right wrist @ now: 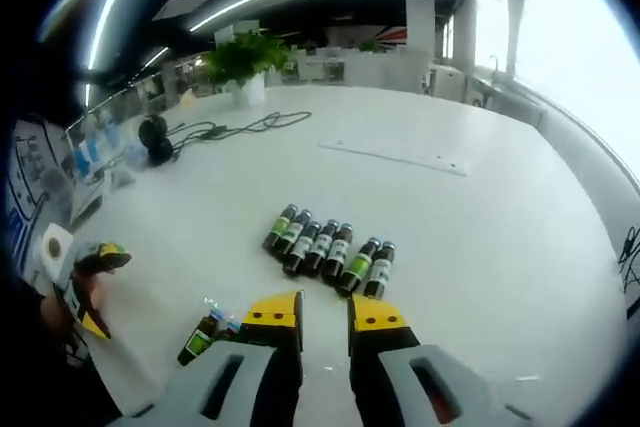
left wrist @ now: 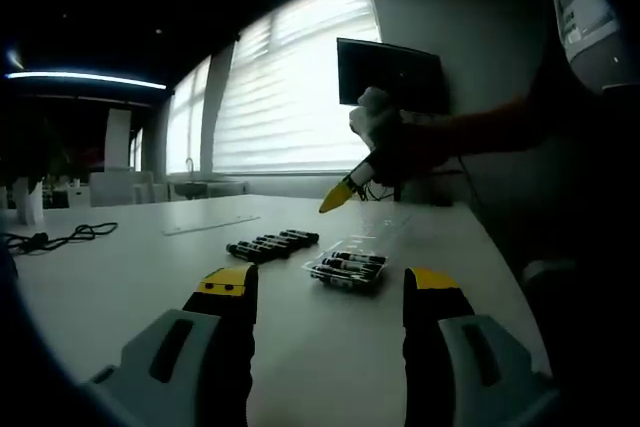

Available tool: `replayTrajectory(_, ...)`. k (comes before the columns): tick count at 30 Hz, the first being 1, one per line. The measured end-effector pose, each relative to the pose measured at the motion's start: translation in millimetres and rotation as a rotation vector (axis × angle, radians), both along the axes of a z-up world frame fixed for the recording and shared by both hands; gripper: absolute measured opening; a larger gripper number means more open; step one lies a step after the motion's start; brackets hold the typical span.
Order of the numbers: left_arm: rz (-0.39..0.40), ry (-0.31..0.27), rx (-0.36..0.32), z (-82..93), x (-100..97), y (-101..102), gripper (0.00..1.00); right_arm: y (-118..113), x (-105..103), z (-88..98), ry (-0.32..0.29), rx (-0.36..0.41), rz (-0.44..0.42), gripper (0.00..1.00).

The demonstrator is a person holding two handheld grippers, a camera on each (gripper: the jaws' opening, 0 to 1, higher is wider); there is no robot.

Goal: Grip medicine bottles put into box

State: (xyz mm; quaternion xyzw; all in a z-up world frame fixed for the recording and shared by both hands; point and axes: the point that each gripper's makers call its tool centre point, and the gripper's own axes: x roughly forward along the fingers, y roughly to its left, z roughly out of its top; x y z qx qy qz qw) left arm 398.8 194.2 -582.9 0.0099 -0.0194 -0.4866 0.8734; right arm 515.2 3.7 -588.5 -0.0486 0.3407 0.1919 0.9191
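In the left gripper view, the left gripper (left wrist: 328, 292) with grey arms and yellow tips has its two jaws wide apart, and nothing is between them. It hangs above the big white table (left wrist: 120, 267). Ahead of the jaws, well apart from them, lies a row of small dark medicine bottles (left wrist: 272, 244) on their sides, touching each other. Just to the right of that row sits a clear plastic box (left wrist: 348, 267) with some more dark bottles lying inside it. The box is nearer to the right jaw than to the left jaw. Beyond the box, the right gripper (left wrist: 338, 196) is up in the air above the table, held by a person's hand (left wrist: 385, 137), with a yellow tip pointing down.

In the right gripper view, the right gripper's (right wrist: 325, 312) jaws are close together with only a thin gap, and they hold nothing. The row of bottles (right wrist: 330, 250) lies on the table just past the yellow tips. The bottles are dark brown with dark caps, and some have green labels and some have white ones. One more bottle with a green label (right wrist: 200, 339) lies to the left of the left jaw, near the clear box edge. A green plant in a white pot (right wrist: 245, 65) stands far back on the table, near a black cable (right wrist: 235, 127).
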Motion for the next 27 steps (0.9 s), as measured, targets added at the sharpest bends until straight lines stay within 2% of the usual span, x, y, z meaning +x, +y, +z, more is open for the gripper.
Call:
replayTrajectory(12,0.003,0.006,-0.006,0.3,1.4,0.6,0.51,-16.5,31.6,-6.5,0.017,-0.030,-0.030,0.16)
replayTrajectory(16,0.001,0.005,-0.005,0.2,0.9,0.1,0.51,-25.8,40.4,-18.2,0.051,-0.054,-0.055,0.15)
replayTrajectory(20,-0.001,0.008,-0.007,0.1,0.7,-0.1,0.51,-25.2,44.7,-25.9,0.097,-0.042,-0.070,0.14)
replayTrajectory(27,0.002,0.008,-0.008,0.2,1.0,0.4,0.51,-23.6,49.9,-29.3,0.114,-0.067,-0.066,0.13)
